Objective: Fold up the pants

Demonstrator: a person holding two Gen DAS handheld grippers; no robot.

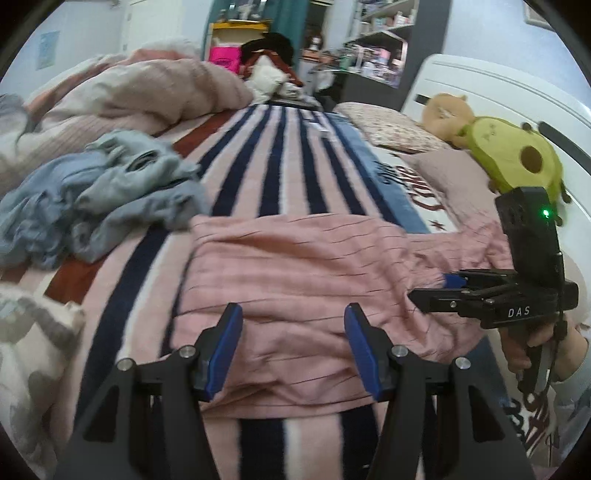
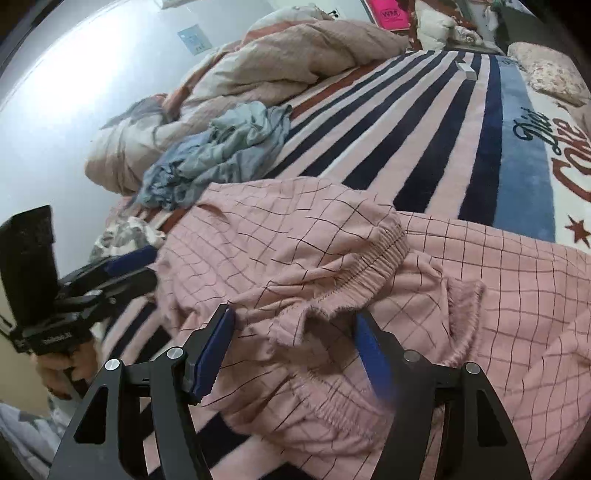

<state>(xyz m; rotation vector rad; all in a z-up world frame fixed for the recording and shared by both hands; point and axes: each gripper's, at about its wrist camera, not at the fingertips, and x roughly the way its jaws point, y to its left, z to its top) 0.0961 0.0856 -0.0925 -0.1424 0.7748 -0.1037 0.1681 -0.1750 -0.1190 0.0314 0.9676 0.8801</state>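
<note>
From the left wrist view, the left gripper (image 1: 293, 347) is hovering with jaws wide and empty over the pink grid-checked flannel pants (image 1: 295, 266), which are lying part-folded on the striped pink-and-navy bed blanket (image 1: 280, 155); closing here risks pinching only the top layer. From the right wrist view, the right gripper (image 2: 295, 354) is also gaping empty above the bunched elastic waistband (image 2: 354, 273), so the fold could be sliding askew

Striped bed (image 1: 280, 155), white wall (image 2: 74, 92), cluttered shelves (image 1: 380, 33)
</note>
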